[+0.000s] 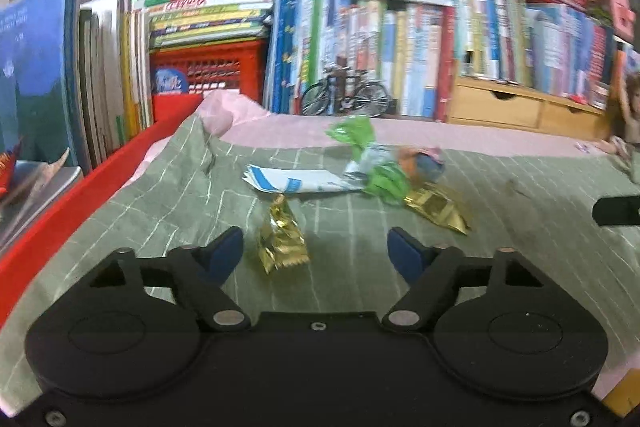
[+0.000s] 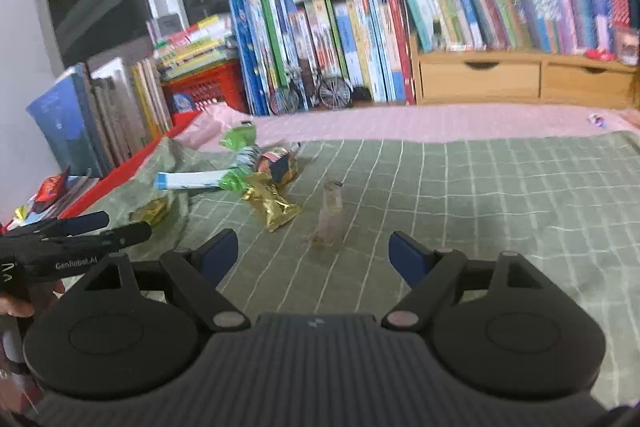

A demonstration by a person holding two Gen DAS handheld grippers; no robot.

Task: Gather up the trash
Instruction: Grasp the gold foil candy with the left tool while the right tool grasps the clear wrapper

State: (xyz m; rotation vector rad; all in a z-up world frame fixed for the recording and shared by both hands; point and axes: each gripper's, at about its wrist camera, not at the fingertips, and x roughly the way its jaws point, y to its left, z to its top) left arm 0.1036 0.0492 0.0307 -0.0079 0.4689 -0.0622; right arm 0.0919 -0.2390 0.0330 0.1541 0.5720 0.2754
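Cloth: your trash lies on a soft green cloth with a thin white grid [image 1: 360, 251], wrinkled near its left edge, spread over a pink sheet [image 1: 420, 135] on the surface.
Gold wrapper: a small crinkled gold foil wrapper [image 1: 281, 241] with a twisted top and a zigzag bottom edge stands half upright toward the near left of the cloth.
Second gold wrapper: a flatter, shiny gold foil sachet [image 1: 438, 207] lies a little farther back and to the right of it.
Paper strip: a long flat white paper wrapper with blue print [image 1: 296, 182] lies across the cloth behind the gold pieces.
Green wrapper: a crumpled glossy green plastic wrapper [image 1: 370, 163] touches the strip's right end, with an orange and blue packet [image 1: 420, 163] against it.
Clear wrapper: a see-through crumpled plastic wrapper [image 2: 330, 219] stands alone nearer the middle of the cloth.
Left hand-held gripper [image 1: 315, 253]: your jaws stand apart with nothing pressed; the small gold wrapper sits between the fingers, just beside the left blue pad [image 1: 224, 251].
Right hand-held gripper [image 2: 314, 253]: your jaws gape wide and empty; the clear wrapper sits just ahead, between the finger lines.
Backdrop: rows of upright books [image 1: 400, 43], a red plastic crate [image 1: 208, 71].
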